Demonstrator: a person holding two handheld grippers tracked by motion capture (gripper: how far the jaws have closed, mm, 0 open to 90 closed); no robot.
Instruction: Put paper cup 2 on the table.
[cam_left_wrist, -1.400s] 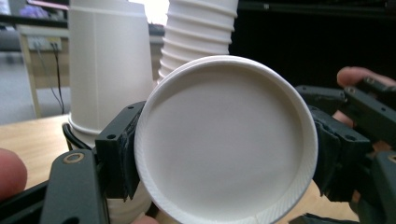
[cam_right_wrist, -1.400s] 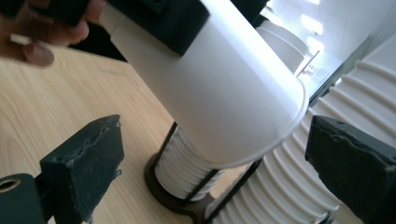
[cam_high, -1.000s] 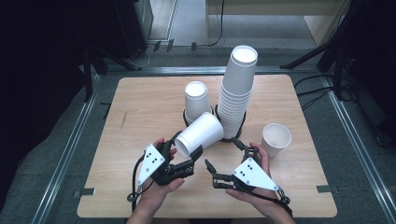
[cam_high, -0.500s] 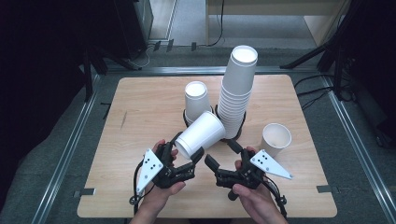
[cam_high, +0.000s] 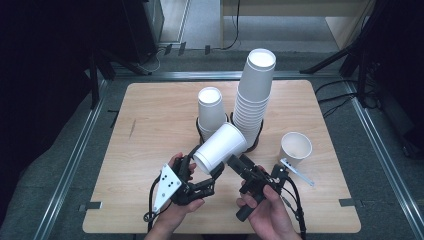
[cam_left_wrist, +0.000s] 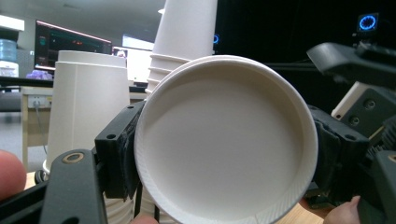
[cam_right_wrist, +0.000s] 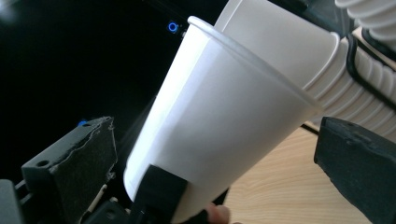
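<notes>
The wooden table (cam_high: 150, 115) carries, toward its far side, a tall stack of white paper cups (cam_high: 256, 95), upside down in a black ring holder. Beside it stands a shorter stack of inverted cups (cam_high: 210, 110), and to the right a single upright paper cup (cam_high: 296, 148) with its mouth open to the ceiling.

The held paper cup (cam_high: 220, 147) hangs above the near middle of the table, just in front of the two stacks. It lies tilted, its long axis running from near-left to far-right in the high view: the narrow base points toward the person, the wide mouth toward the tall stack. It is plain white, smooth-walled, with a rolled rim.

The left gripper (cam_high: 207, 172) is clamped on the cup's base end, its black jaws pressing either side. The right gripper (cam_high: 234, 162) sits just right of the cup; its jaws stand apart, flanking the cup wall without gripping it.

The left gripper view looks straight at the cup's (cam_left_wrist: 224, 140) recessed round bottom and its ridged edge, which the high view hides. The right gripper view shows the cup's (cam_right_wrist: 219, 116) side wall and rim instead.
</notes>
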